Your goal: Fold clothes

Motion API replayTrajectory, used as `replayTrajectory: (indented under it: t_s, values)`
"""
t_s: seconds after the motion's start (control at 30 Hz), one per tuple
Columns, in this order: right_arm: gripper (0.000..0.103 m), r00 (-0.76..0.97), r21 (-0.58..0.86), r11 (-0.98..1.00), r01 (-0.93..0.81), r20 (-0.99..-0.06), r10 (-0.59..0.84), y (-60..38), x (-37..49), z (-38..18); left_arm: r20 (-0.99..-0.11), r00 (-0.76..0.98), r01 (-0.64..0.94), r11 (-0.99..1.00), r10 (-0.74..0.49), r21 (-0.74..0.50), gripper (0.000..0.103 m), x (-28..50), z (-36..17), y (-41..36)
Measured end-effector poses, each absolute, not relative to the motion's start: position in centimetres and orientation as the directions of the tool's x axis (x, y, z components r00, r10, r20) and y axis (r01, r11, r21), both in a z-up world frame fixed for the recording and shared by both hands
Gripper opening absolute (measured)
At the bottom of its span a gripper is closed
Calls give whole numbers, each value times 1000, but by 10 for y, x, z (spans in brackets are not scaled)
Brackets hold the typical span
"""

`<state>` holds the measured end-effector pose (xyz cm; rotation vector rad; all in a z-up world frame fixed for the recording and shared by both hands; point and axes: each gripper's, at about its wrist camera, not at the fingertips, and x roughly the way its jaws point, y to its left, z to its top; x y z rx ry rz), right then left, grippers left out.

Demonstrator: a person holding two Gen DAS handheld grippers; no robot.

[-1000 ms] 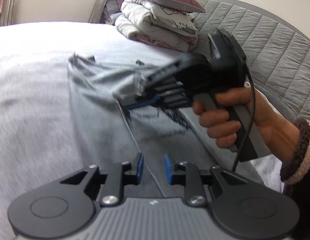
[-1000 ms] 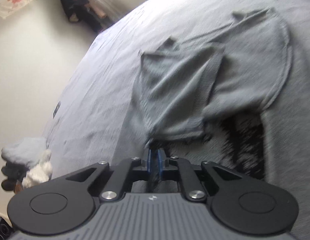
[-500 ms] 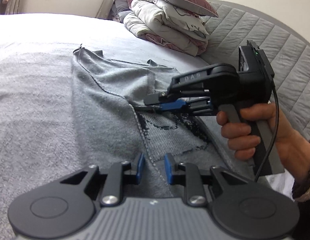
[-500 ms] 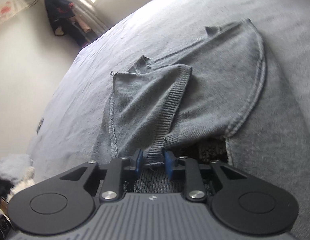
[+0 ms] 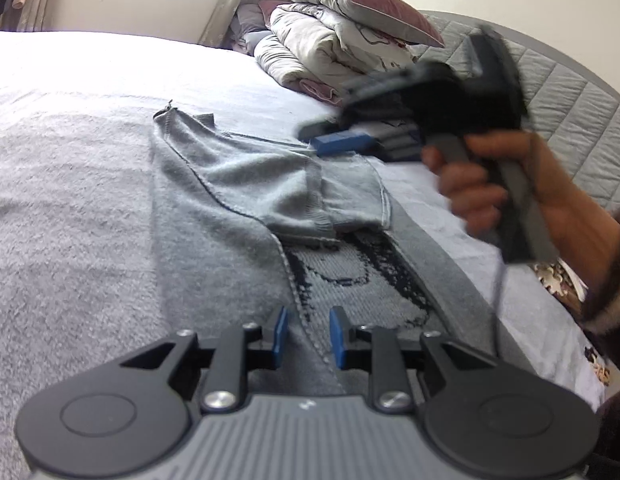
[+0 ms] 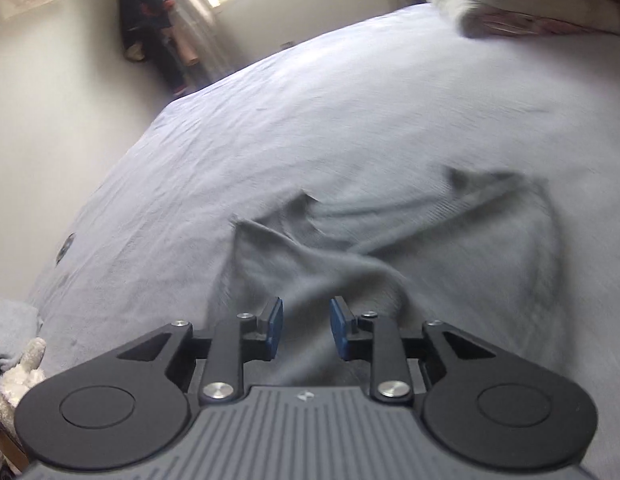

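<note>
No text, brand or number can be read here. The black knitted pattern on the grey sweater [image 5: 350, 268] forms no letters that can be made out.

Grey sweater [image 5: 214, 184] with black knit motif, pale grey bed [image 5: 70, 128], mauve pillow [image 5: 358, 8] above, blue-padded black gripper [image 5: 306, 338].

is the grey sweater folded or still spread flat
Partly folded: the grey sweater has one sleeve laid across its body, with the lower part and its black pattern spread on the bed.
</note>
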<state>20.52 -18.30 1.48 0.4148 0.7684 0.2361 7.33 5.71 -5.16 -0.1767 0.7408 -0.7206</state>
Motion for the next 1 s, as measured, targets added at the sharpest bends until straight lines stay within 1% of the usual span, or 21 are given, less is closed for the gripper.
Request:
replayTrajectory:
  t_s: [0.1,0.23,0.3,0.37,0.5,0.77,0.8,0.83,1.0]
  values:
    - [32,671,424,893,-151,-619,408,-166,241,16,-544,520,543,746,-659,-385,24,76,-49,60]
    - [35,666,341,910,-236,-625,407,-144,271,14,-518,533,544,739,-670,-397,24,80,-49,67]
    - [35,662,326,908,-263,-624,415,-138,282,12,-504,537,537,735,-676,-414,24,82,-50,71]
    - [36,657,319,904,-283,-622,425,-136,292,7,-496,541,529,733,-679,-428,24,85,-52,74]
    - [41,650,321,895,-310,-615,446,-131,311,-3,-513,534,524,739,-672,-424,24,87,-57,73]
    - [40,649,352,873,-336,-585,486,-120,333,-19,-515,530,524,738,-674,-426,24,88,-60,74]
    - [25,647,349,873,-341,-587,487,-119,334,-22,-515,530,524,738,-674,-426,24,88,-60,74]
    - [8,643,343,872,-349,-589,490,-117,336,-24,-515,531,524,738,-673,-425,24,89,-61,74]
    - [7,681,340,870,-358,-542,492,-117,339,-22,-521,530,529,741,-669,-413,24,87,-60,73]
